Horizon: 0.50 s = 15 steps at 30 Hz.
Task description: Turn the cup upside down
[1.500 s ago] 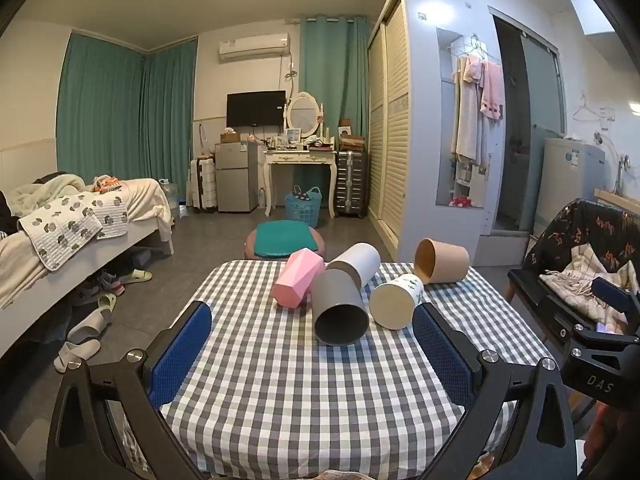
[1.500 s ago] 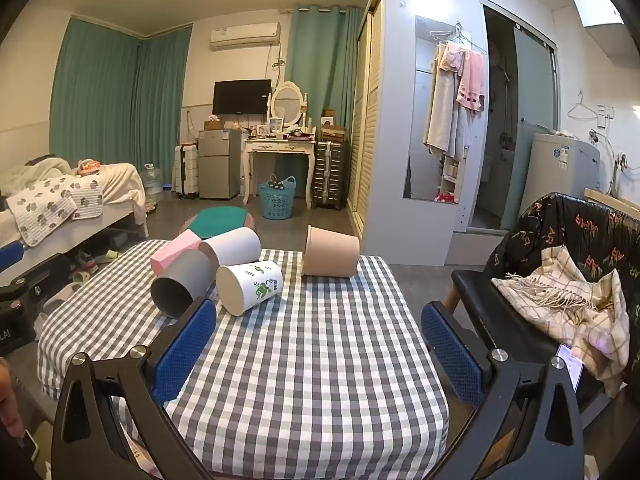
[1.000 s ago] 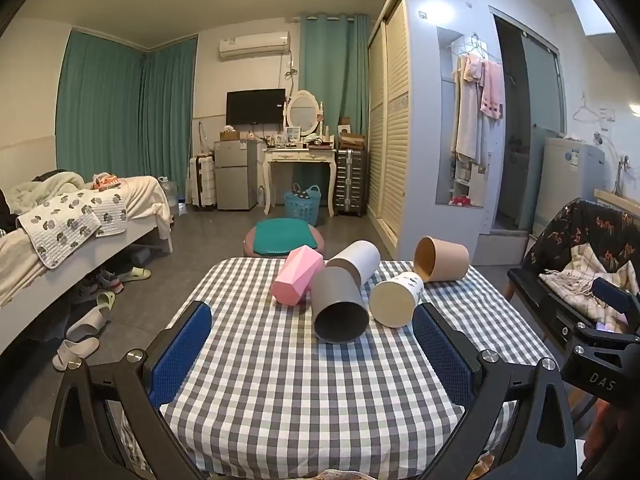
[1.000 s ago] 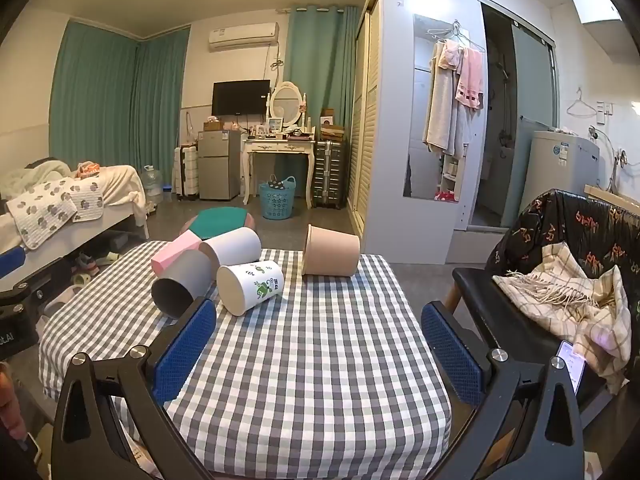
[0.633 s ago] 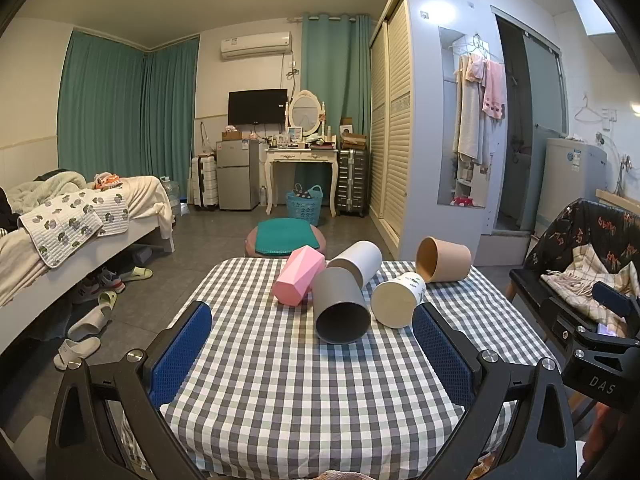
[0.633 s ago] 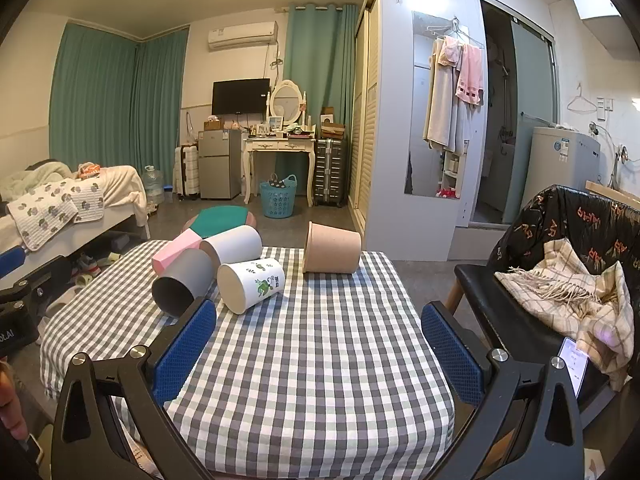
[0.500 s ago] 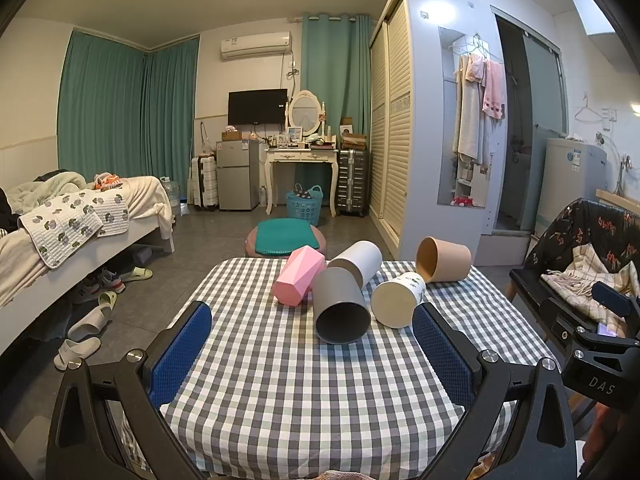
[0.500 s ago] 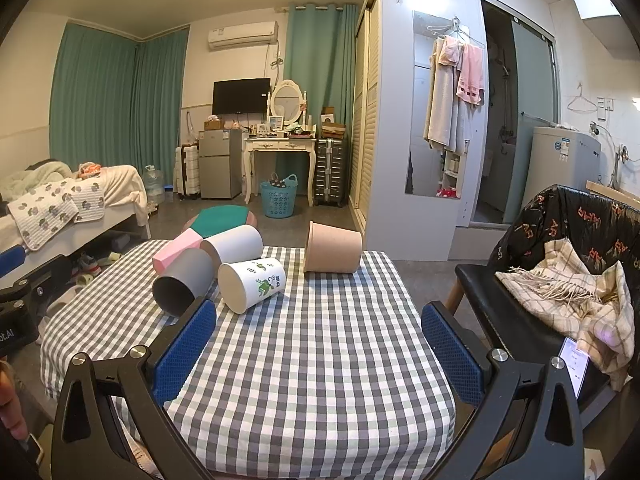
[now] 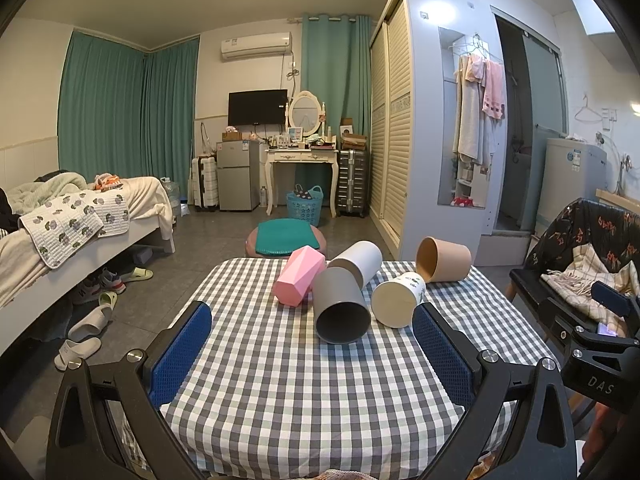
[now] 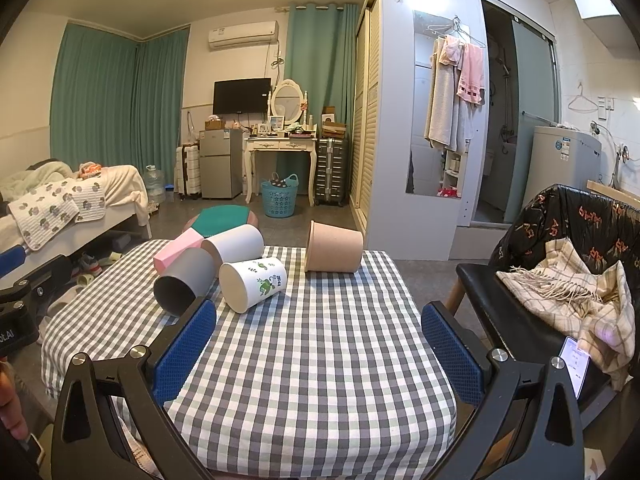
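Five cups are lying on their sides on the checked table (image 9: 280, 400), the grey cup (image 9: 340, 306) just ahead of the left gripper (image 9: 312, 344) and the white printed cup (image 10: 254, 282) ahead-left of the right gripper (image 10: 318, 338), both grippers gaping wide and holding nothing.

A bench (image 9: 280, 400) under a gray-and-white checked cloth carries five cups on their sides, ahead of the left gripper (image 9: 312, 344): pink (image 9: 298, 280), gray (image 9: 340, 308), white (image 9: 360, 262), leaf-printed (image 9: 398, 300) and tan (image 9: 444, 260).

Both wrist views low at the near table (image 9: 320, 400) edge, facing forward; shared: cups (image 10: 252, 284), room beyond
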Available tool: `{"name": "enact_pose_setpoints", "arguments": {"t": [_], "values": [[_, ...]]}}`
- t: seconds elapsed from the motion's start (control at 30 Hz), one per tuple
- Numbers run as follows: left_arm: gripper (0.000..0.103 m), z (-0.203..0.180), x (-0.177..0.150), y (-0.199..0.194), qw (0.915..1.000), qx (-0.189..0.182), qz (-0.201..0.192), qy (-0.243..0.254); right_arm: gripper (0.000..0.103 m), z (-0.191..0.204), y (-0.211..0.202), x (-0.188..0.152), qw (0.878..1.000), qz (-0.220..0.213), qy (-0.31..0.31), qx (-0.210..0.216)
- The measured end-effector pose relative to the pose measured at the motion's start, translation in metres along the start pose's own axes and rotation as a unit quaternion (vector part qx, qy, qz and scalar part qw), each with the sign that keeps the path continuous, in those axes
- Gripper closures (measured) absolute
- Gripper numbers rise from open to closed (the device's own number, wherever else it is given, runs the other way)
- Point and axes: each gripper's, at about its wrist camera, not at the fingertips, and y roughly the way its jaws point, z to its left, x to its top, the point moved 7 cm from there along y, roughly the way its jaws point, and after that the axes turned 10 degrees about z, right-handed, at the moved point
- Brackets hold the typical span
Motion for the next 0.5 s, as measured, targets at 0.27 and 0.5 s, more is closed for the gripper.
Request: {"name": "enact_pose_setpoints", "arguments": {"t": [0.27, 0.5], "values": [[0.000, -0.0004, 0.0000, 0.0000, 1.0000, 0.001, 0.000, 0.000, 0.000, -0.0004, 0.0002, 0.0000, 1.000, 0.000, 0.000, 0.001], [0.000, -0.0003, 0.0003, 0.0003, 1.0000, 0.001, 0.000, 0.000, 0.000, 0.0016, -0.0009, -0.0005, 1.000, 0.000, -0.001, 0.001]]}}
